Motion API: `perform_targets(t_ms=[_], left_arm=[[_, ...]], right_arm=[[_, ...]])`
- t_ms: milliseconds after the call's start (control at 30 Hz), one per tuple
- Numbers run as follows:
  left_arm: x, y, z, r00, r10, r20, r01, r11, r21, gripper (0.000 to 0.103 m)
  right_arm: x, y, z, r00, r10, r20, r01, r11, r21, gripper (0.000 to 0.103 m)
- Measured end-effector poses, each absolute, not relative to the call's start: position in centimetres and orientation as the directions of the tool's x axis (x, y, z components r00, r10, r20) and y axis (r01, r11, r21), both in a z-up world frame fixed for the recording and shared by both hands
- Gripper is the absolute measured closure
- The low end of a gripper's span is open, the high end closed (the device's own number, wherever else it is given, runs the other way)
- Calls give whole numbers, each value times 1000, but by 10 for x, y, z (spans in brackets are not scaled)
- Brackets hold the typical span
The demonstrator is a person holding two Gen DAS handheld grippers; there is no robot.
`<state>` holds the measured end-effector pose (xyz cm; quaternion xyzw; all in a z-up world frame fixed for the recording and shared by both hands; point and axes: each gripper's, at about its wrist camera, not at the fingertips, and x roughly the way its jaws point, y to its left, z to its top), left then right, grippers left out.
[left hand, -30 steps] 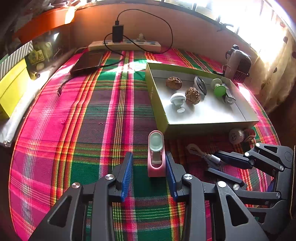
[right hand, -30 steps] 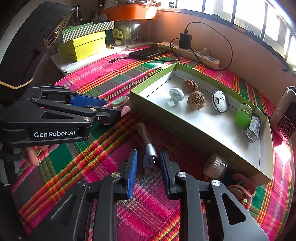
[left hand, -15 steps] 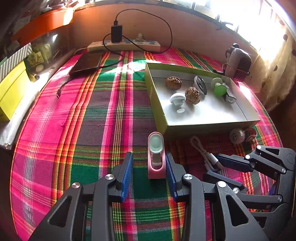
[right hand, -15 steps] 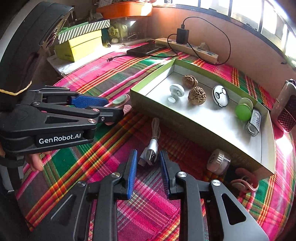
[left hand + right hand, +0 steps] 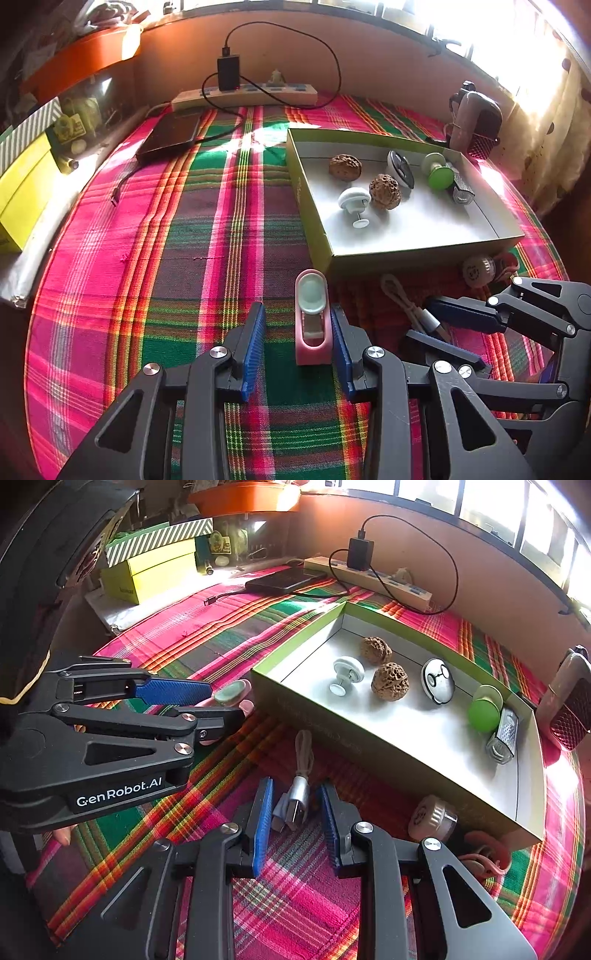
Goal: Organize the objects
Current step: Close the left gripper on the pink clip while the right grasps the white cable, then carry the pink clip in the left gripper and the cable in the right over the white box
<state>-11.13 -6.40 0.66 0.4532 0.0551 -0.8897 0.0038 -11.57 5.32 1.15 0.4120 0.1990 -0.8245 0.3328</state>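
A pink clip (image 5: 312,332) with a pale green oval pad lies on the plaid cloth between the fingers of my left gripper (image 5: 295,308). The right pad touches it, the left pad stands apart, so the jaws are open. A white USB cable (image 5: 299,794) lies between the fingers of my right gripper (image 5: 295,784), with a gap on both sides. In the right wrist view the left gripper (image 5: 225,703) and the clip (image 5: 231,694) sit at the left. The green box (image 5: 314,236) holds two walnuts, a white knob, a round ball, a green knob and a small grater.
A round white cap (image 5: 432,816) and a pink item (image 5: 484,853) lie against the box's near wall (image 5: 295,716). A power strip (image 5: 243,96) with a charger, a dark phone (image 5: 170,136), a yellow box (image 5: 18,192) and a maroon device (image 5: 480,122) line the edges.
The cable's looped end has swung a little toward the box, and the right gripper has shifted slightly around it. The left gripper and the pink clip have not moved.
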Motion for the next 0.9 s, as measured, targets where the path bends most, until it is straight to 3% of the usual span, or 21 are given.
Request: perform_targets(t_ms=[267,467,900], left_arm=[[-110,-64,7,-594,41,-803,59,-994,-95,72],[-110,-70,6,-595,31,-803,77,-992,-96,87],[-109,-70,6,-599,32,-800,77,-992,-97,87]], right_arm=[[-115,54,11,-440,-393,-808,709,-703,-44,77],[-113,52,11,-434,-403,-806,723,-690,-45,85],[-109,52,11,-443,-398,-804,727,-684,-62,87]])
